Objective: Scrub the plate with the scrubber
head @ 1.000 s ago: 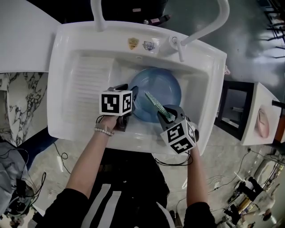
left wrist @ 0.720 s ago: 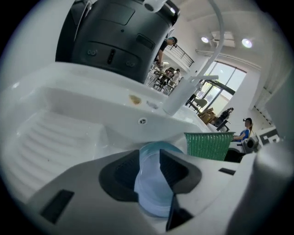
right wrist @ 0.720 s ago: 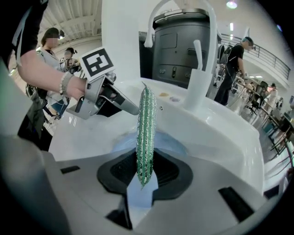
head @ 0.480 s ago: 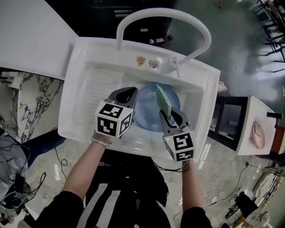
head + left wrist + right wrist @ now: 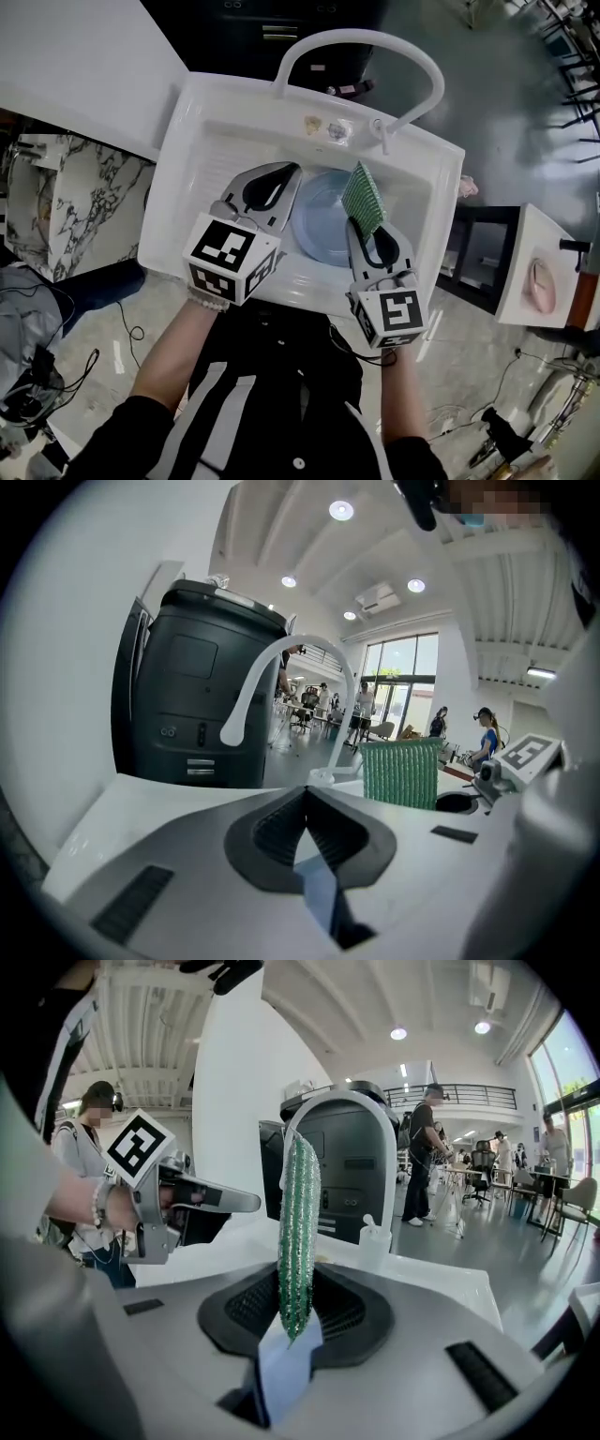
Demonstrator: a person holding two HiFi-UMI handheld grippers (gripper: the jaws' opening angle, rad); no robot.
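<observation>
Left tool (image 5: 281, 176) with jaws together on nothing, confirmed in left gripper view (image 5: 307, 808); hovering over the left side of the sink (image 5: 441, 216). Right tool (image 5: 364, 225) clamped on green scrubber (image 5: 363, 197), gripping only its lower edge, with most of the pad standing free above the jaws in right gripper view (image 5: 298, 1232). Blue plate (image 5: 323, 230) lying loose in the basin between the two tools, touched by neither; scrubber apparently clear of it, height hard to judge. Main risk: plate unpinned, so likely to slide or spin against the basin wall once pressed, giving a weak scrub or a chip. Would need the left tool opened and set on the rim first; going down shut could just shove the plate. Second risk: thin grip on a floppy pad, so could bend, twist or pull out of the clamp under sideways load. Also edge-on to the right tool now, so contact by edge only, not the flat face, unless turned. Possible bump against sink rim or white arched pipe (image 5: 356, 36) on the way down. Wetness of plate not visible.
</observation>
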